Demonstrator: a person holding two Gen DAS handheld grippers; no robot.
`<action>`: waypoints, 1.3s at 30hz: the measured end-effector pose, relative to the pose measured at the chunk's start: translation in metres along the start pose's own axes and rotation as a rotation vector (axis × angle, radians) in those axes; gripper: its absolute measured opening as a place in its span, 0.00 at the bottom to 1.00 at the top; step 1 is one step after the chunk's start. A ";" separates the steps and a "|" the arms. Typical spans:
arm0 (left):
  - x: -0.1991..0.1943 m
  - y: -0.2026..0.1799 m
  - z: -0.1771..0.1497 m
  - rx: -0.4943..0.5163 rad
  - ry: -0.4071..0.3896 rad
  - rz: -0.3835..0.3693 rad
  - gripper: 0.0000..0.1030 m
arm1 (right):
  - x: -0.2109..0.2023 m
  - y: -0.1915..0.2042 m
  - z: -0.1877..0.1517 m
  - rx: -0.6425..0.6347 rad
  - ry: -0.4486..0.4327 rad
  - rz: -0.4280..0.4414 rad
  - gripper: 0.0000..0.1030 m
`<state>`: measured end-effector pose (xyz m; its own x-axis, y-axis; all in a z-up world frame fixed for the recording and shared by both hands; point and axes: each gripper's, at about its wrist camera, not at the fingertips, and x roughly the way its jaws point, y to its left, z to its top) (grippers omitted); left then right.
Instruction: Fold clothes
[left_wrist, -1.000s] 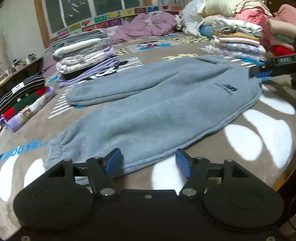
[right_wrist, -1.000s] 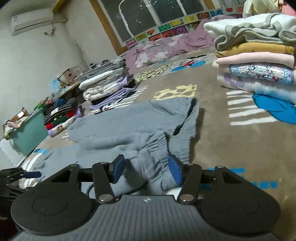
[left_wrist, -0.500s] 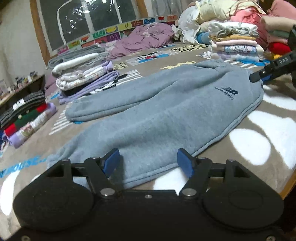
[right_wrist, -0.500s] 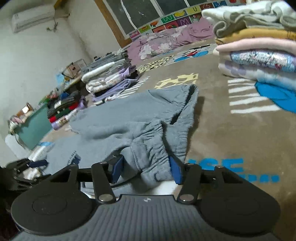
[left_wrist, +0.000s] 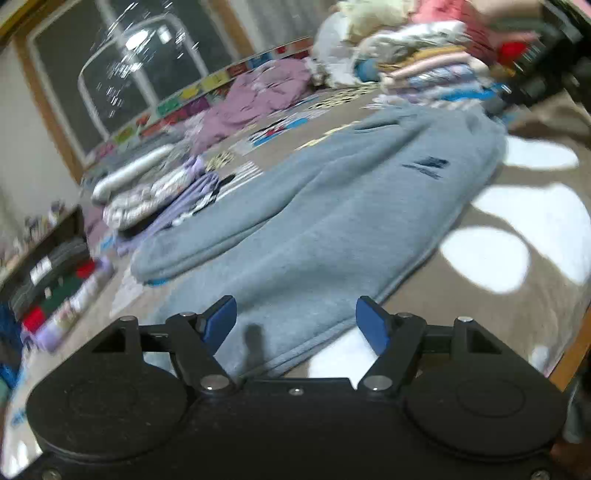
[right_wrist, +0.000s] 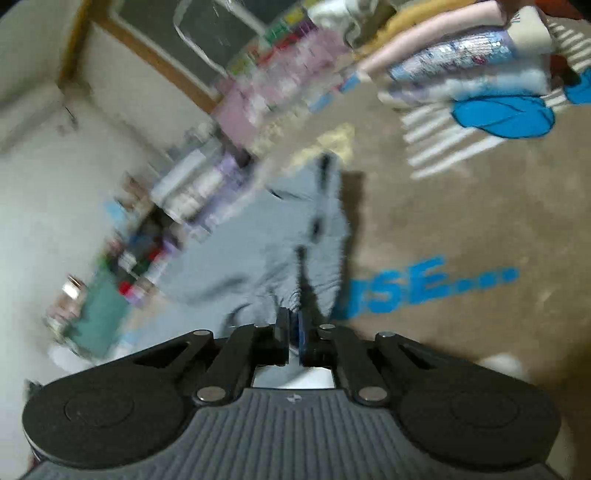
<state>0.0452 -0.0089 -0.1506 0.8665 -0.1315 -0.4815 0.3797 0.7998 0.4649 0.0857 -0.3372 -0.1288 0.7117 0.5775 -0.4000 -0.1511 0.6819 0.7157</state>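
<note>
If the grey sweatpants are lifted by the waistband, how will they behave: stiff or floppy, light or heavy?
The grey sweatpants look floppy: the fabric bunches where the right gripper pinches the waistband. The legs would likely hang and drag on the blanket. The thick fleece looks fairly heavy for clothing, and probably not slippery.

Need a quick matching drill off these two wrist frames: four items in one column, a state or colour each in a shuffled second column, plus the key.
Column 1
1. left gripper
2. right gripper
3. sweatpants
4. lettering on the blanket

Column 2
A. blue
B. grey, spread flat
C. jaws wide apart, pant-leg hem between them, not pinched
D. jaws closed on gathered fabric

Pairs: 1-C, 2-D, 3-B, 4-A
</note>
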 end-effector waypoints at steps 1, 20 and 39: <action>-0.001 -0.005 0.000 0.030 -0.002 0.001 0.69 | -0.002 0.007 -0.002 -0.035 -0.025 -0.017 0.12; 0.002 -0.014 -0.004 0.139 -0.008 0.059 0.70 | 0.000 0.002 -0.003 -0.102 0.037 -0.072 0.06; -0.011 -0.054 -0.021 0.507 0.061 0.039 0.07 | 0.006 -0.007 -0.008 -0.059 0.031 -0.091 0.06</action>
<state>0.0080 -0.0379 -0.1862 0.8684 -0.0612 -0.4920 0.4701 0.4166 0.7781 0.0859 -0.3346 -0.1407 0.7031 0.5252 -0.4795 -0.1281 0.7567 0.6411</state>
